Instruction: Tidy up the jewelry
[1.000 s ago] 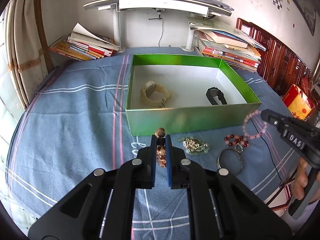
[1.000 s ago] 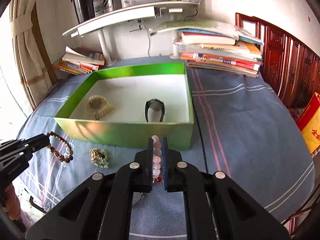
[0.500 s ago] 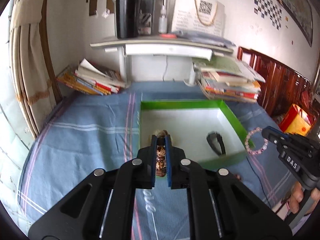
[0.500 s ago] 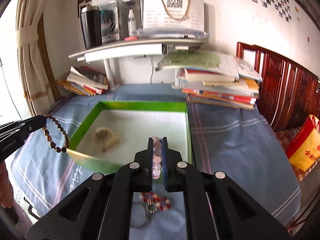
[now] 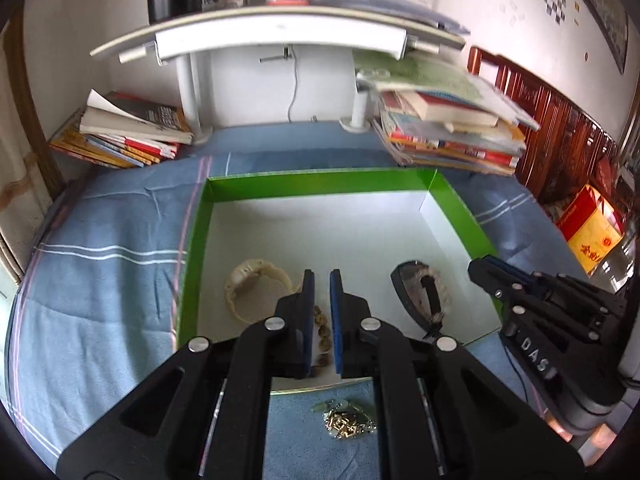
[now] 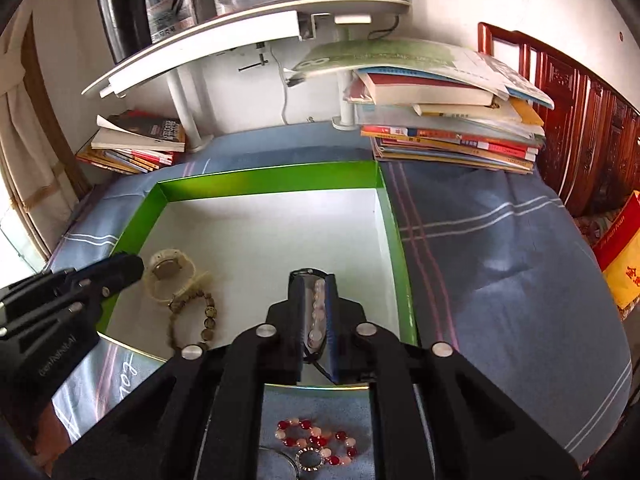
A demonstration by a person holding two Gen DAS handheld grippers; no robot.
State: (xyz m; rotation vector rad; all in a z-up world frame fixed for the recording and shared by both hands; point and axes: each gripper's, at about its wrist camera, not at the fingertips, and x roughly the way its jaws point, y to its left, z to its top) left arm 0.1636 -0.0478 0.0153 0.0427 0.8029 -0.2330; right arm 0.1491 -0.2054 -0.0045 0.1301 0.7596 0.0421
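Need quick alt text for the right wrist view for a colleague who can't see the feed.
The right gripper is shut on a pale pink bead bracelet above the green box. Inside lie a cream watch, a brown bead bracelet and a black watch; a red bead bracelet sits outside.

Bright daylight, fisheye edge warping, slight blur

Blue striped tablecloth (image 6: pixel 500 248) bears green box (image 6: pixel 272 180), book stacks (image 6: pixel 448 132).
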